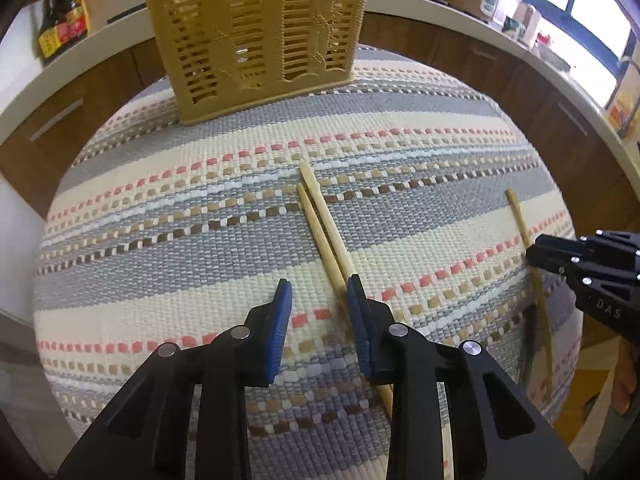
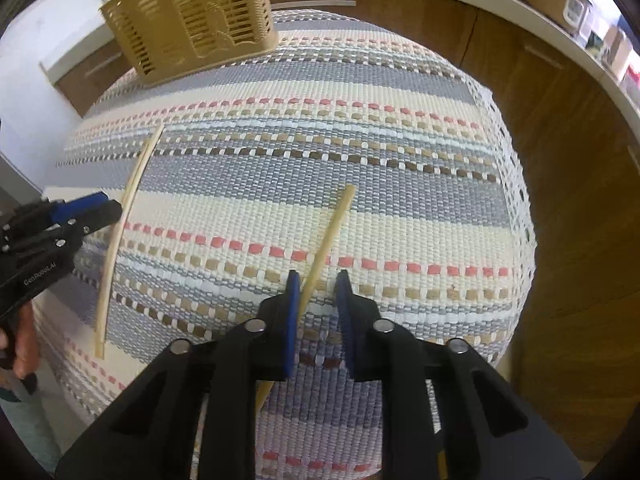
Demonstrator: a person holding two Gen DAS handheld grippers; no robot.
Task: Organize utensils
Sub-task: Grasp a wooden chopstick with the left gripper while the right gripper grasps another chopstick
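Two pale wooden chopsticks [image 1: 320, 228] lie side by side on the striped woven cloth [image 1: 180, 184]. My left gripper [image 1: 319, 280] hangs over their near part, open; the pair runs along the inner face of its right pad and the left pad stands clear of them. A single chopstick [image 2: 330, 228] lies between the blue pads of my right gripper [image 2: 318, 274]. It touches the left pad, with a gap to the right pad, so this gripper is open too. A tan slotted utensil basket [image 1: 256, 32] stands at the cloth's far edge with sticks in it.
The cloth covers a small rounded table whose edge drops off close on the right [image 2: 516, 216]. Brown cabinets [image 2: 560, 160] and a white countertop with sauce bottles [image 1: 64, 20] curve behind. A person's hand [image 2: 20, 352] holds the left gripper [image 2: 114, 208] near the paired chopsticks [image 2: 134, 184].
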